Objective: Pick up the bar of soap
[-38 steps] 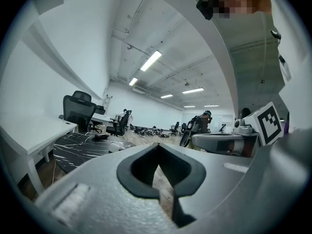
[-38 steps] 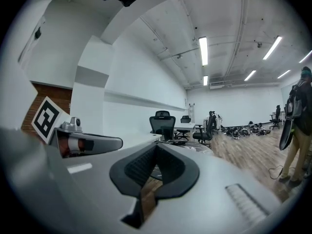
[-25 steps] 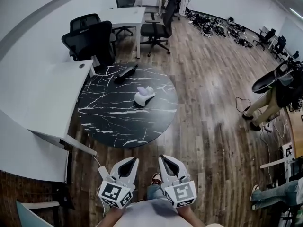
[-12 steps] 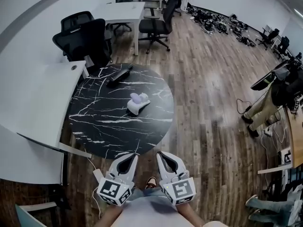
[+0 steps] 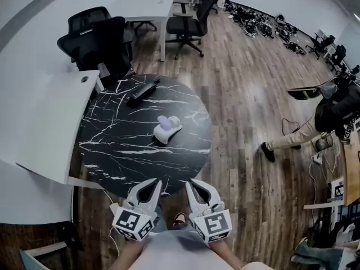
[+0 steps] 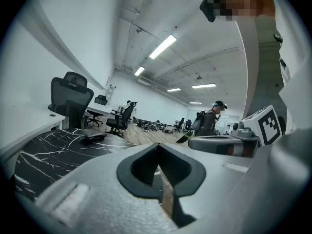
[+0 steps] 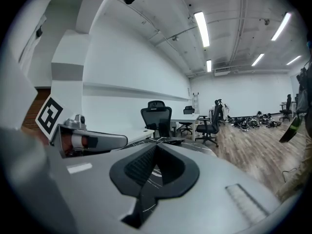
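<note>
- Left gripper: jaws pressed together, nothing between them.
- Right gripper: jaws together too, empty.
- Bar of soap sits mid round black marble table, well ahead of both grippers.

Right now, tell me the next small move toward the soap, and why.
Probably reach the right hand-held gripper forward over the black table toward the bar of soap: it is shut and empty at the near edge, well short of the soap.

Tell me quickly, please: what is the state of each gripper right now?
Left gripper: closed, holding nothing.
Right gripper: closed, holding nothing.
</note>
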{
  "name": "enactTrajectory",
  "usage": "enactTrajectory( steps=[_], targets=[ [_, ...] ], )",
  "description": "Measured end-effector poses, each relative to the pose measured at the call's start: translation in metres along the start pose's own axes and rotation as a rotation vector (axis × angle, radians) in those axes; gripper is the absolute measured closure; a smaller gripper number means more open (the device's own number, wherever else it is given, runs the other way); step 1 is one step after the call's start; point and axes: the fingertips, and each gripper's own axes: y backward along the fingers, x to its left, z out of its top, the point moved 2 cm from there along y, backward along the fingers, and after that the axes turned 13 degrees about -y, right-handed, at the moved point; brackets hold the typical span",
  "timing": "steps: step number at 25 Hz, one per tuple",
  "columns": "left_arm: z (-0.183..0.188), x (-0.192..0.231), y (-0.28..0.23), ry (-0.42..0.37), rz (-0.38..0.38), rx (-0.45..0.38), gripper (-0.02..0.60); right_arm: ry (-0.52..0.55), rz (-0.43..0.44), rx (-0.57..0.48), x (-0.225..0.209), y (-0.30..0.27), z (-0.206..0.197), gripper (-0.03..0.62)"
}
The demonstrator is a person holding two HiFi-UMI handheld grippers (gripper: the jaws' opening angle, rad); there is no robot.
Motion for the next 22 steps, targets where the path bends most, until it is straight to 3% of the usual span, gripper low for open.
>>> enactTrajectory(
  steps=[12,22],
  targets=[
    [0.034,0.106,-0.055,-0.023,-0.12,-0.03,0.583,0.011,-0.08,-0.015,0.004,-0.109,0.039,0.591],
    [0.026,0.166,-0.086,-0.036,-0.227,0.014,0.584,-0.007,-0.157,0.01,0.007,-0.164,0.04,0.591]
  ],
)
